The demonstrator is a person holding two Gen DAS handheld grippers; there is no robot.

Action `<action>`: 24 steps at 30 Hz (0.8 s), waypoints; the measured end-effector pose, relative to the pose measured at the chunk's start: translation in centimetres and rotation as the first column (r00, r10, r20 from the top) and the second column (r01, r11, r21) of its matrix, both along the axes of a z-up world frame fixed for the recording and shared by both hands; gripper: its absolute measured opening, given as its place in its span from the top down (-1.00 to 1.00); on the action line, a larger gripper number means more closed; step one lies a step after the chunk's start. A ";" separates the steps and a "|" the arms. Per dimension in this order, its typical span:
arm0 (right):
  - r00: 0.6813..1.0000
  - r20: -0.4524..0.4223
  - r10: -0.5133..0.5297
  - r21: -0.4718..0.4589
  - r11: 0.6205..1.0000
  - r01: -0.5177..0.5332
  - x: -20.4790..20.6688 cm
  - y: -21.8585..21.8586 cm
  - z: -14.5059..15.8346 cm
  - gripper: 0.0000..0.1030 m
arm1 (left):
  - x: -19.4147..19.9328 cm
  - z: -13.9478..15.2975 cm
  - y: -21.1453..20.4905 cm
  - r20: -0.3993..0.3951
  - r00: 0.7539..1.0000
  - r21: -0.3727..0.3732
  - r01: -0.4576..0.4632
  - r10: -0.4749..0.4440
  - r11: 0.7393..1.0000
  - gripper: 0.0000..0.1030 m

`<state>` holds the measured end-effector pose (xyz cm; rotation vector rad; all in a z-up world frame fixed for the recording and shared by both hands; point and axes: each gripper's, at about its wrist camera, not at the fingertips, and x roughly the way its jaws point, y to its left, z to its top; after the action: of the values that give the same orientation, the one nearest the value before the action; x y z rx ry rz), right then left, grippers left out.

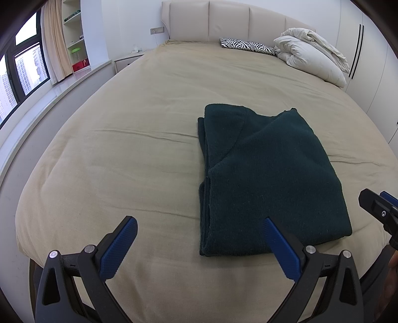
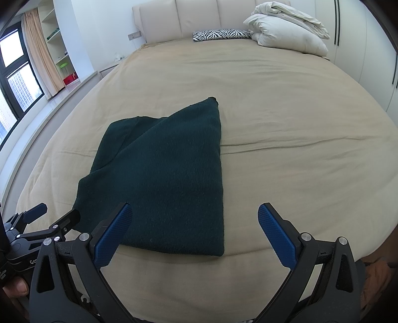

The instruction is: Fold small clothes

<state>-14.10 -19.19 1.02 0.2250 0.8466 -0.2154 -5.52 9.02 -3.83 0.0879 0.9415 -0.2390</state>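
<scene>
A dark green knitted garment point(image 1: 268, 179) lies folded into a compact rectangle on the beige bed point(image 1: 139, 154), near the front edge. It also shows in the right wrist view point(image 2: 164, 179). My left gripper point(image 1: 199, 223) is open and empty, held above the bed just left of the garment's near edge. My right gripper point(image 2: 195, 211) is open and empty, hovering over the garment's near right corner. The right gripper shows at the left view's right edge point(image 1: 378, 206). The left gripper shows at the right view's lower left point(image 2: 53, 216).
A white folded duvet point(image 1: 313, 54) and a zebra-print pillow point(image 1: 248, 46) lie at the head of the bed by the padded headboard point(image 1: 228, 22). A window ledge point(image 1: 57, 97) and shelves point(image 1: 74, 37) run along the left. A white wardrobe point(image 1: 368, 62) stands on the right.
</scene>
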 end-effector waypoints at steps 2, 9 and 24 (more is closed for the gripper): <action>1.000 0.000 0.000 0.001 1.000 0.000 0.0 -0.1 0.0 -1.00 | 0.1 0.1 0.0 0.000 1.000 -0.001 0.001 -0.001 1.000 -1.00; 1.000 -0.001 0.001 0.002 1.000 -0.001 0.0 0.0 0.0 -1.00 | 0.0 0.0 0.0 -0.002 1.000 0.001 0.001 -0.001 1.000 -1.00; 1.000 -0.007 0.005 0.012 1.000 -0.005 0.2 0.2 -0.2 -1.00 | 0.1 -0.2 0.3 -0.006 1.000 -0.002 0.006 -0.006 1.000 -1.00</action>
<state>-13.92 -19.04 0.82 0.2333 0.8557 -0.2068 -5.42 9.28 -4.05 0.0878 0.9467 -0.2456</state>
